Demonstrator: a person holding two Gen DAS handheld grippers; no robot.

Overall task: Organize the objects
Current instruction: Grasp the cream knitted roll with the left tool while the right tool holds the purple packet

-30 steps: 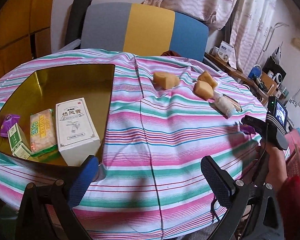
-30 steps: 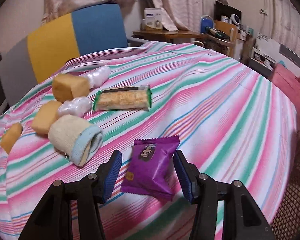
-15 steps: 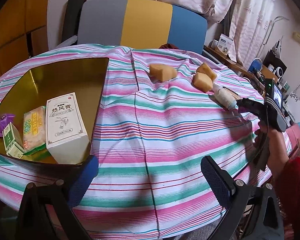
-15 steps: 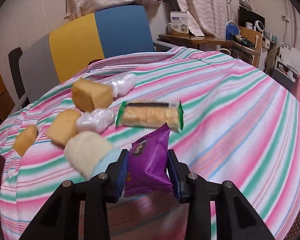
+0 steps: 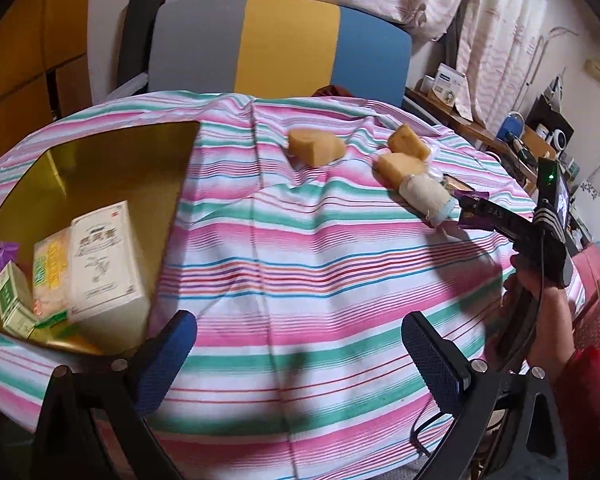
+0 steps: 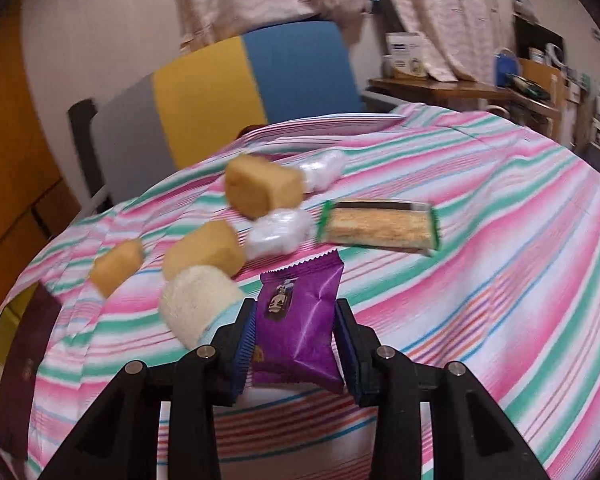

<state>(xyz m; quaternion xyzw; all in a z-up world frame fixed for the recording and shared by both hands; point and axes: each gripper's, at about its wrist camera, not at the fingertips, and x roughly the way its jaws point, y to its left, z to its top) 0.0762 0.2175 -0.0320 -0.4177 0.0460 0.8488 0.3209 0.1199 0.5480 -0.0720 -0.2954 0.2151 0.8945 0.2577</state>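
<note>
Lifted off the striped cloth (image 6: 500,240) — purple packet (image 6: 300,320) now pinched between right fingers (image 6: 346,344).

A round desk (image 5: 320,264) under a pink, green and white striped cloth fills the room's middle. Behind it stands a chair (image 5: 284,44) with a grey, yellow and blue back. Pale patterned curtains (image 5: 492,28) hang along the white wall (image 6: 100,36). A cluttered wooden side table (image 6: 452,90) stands by them, orange-brown cabinets (image 5: 24,56) opposite.
</note>
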